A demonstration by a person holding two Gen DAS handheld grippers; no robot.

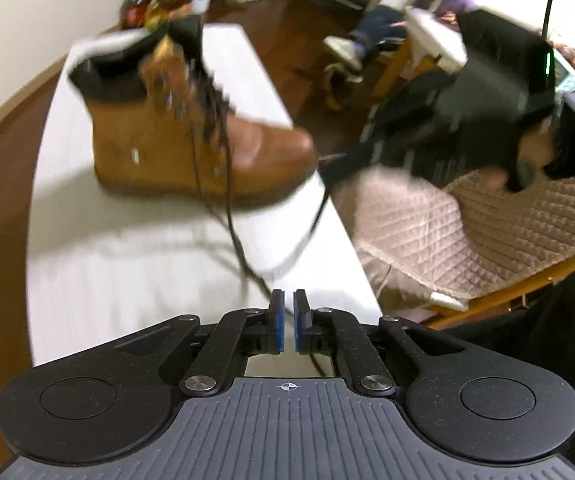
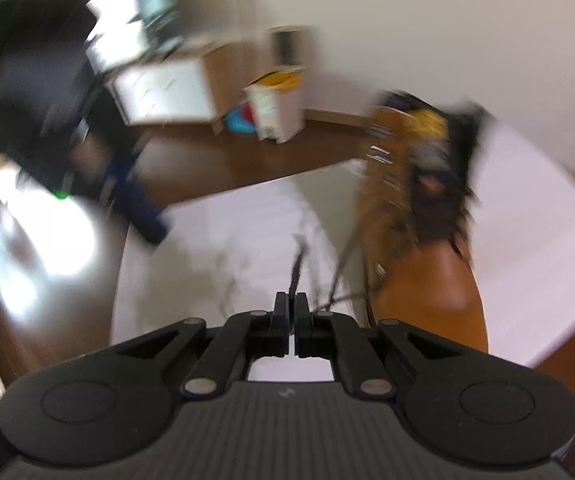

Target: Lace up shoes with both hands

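My left wrist camera is looking across the surface (image 1: 135, 280) at the boot (image 1: 191, 136) side-on; my right is facing its toe (image 2: 431, 292) closely, both sharing it.

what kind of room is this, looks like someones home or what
Most likely a lived-in home room. A tan boot stands on a white table over dark wood flooring, a quilted cushion covers a wooden chair, and a small white bin sits by the wall.

Boot (image 1: 191, 136) tan leather, glossy toe; quilted cloth cushion (image 1: 467, 232).
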